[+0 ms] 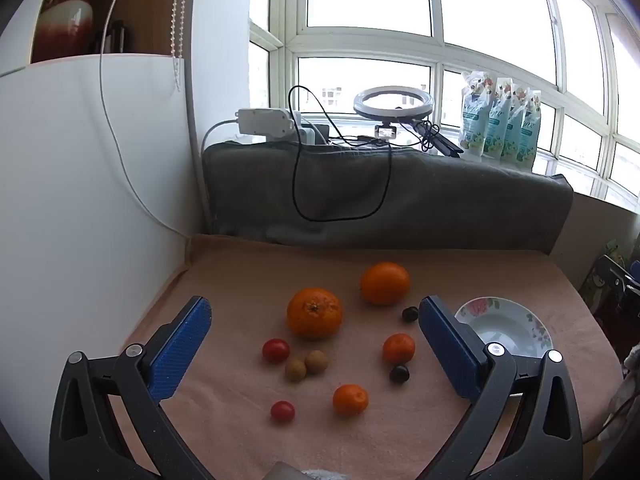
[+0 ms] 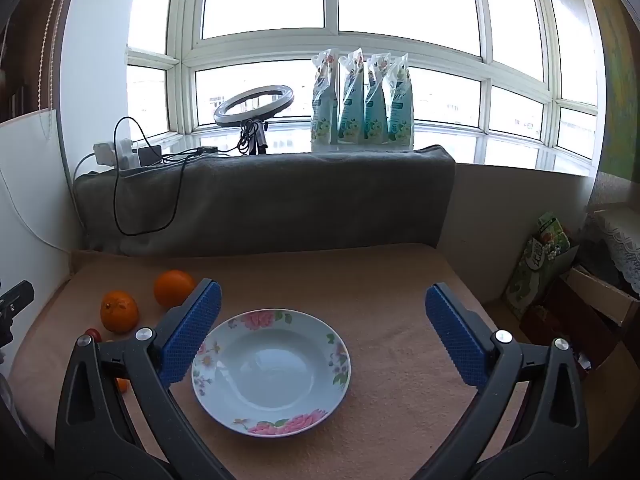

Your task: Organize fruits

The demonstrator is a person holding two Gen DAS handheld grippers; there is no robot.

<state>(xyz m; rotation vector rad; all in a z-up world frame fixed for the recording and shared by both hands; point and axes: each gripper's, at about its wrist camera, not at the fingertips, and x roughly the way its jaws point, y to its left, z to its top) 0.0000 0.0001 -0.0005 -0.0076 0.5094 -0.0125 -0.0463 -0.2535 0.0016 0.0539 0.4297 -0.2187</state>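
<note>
Fruits lie loose on the peach cloth: a large orange point(image 1: 315, 313), a second orange point(image 1: 385, 283), two small mandarins point(image 1: 398, 348) point(image 1: 350, 399), two cherry tomatoes point(image 1: 275, 350) point(image 1: 282, 411), two brown longans point(image 1: 306, 365) and two dark fruits point(image 1: 410, 314) point(image 1: 399, 373). My left gripper point(image 1: 316, 312) hovers open over them, with nothing between its blue pads. A floral plate point(image 2: 320, 396) lies empty on the cloth, and my right gripper point(image 2: 322, 300) stands open above it, holding nothing. The plate point(image 1: 532, 322) shows at the right in the left wrist view, and both oranges point(image 2: 119, 311) point(image 2: 173, 287) at the left in the right wrist view.
A grey cushion point(image 2: 260, 200) backs the table below the windowsill, which holds a ring light point(image 2: 254, 104), cables, a power strip point(image 1: 264, 121) and several pouches point(image 2: 362, 104). A white panel point(image 1: 80, 200) walls the left side. Boxes and bags point(image 2: 560, 280) crowd the right.
</note>
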